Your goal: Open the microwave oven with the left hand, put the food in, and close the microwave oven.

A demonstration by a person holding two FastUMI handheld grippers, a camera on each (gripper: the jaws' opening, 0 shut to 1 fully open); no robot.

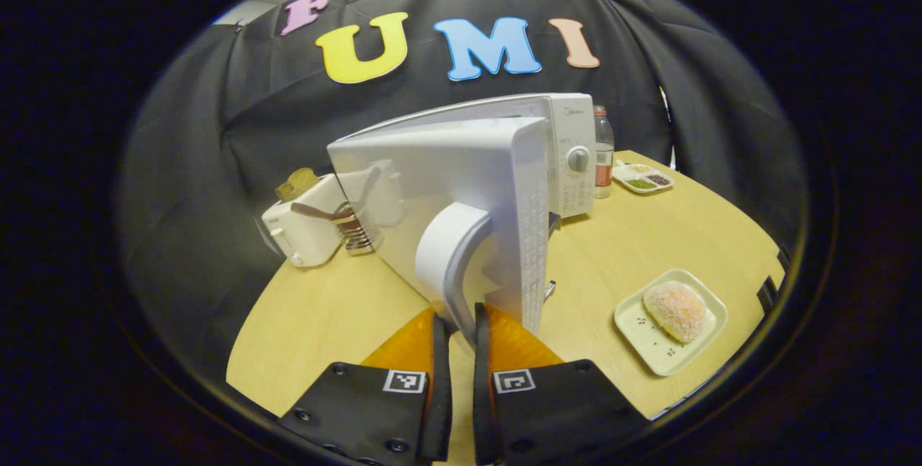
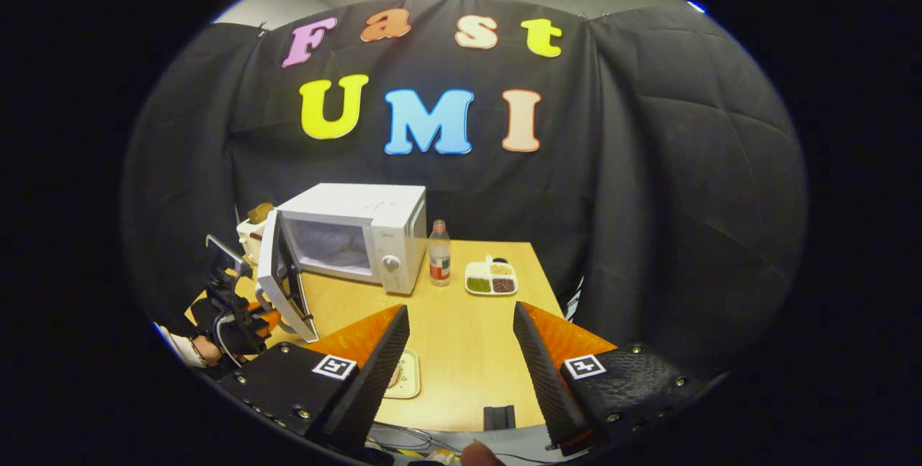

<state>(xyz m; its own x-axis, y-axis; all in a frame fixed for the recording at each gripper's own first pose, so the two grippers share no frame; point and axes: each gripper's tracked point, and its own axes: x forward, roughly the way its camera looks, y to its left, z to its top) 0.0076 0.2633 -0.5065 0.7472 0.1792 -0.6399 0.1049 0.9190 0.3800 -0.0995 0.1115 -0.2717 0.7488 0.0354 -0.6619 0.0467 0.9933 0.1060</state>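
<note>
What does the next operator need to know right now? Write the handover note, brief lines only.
Left gripper: shut on the door handle of the microwave oven.
Right gripper: open, holding nothing, hovering over the table.
Door: swung wide open, cavity showing.
Food: on its white tray on the table, in front of the oven, untouched.
Done: opening the oven.
Left: pick up the food, put it inside, close the door.

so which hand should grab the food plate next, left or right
Right, probably. The right tool is open and empty, with the food plate just below its left finger. The left tool is shut on the door handle of the open microwave.
</note>
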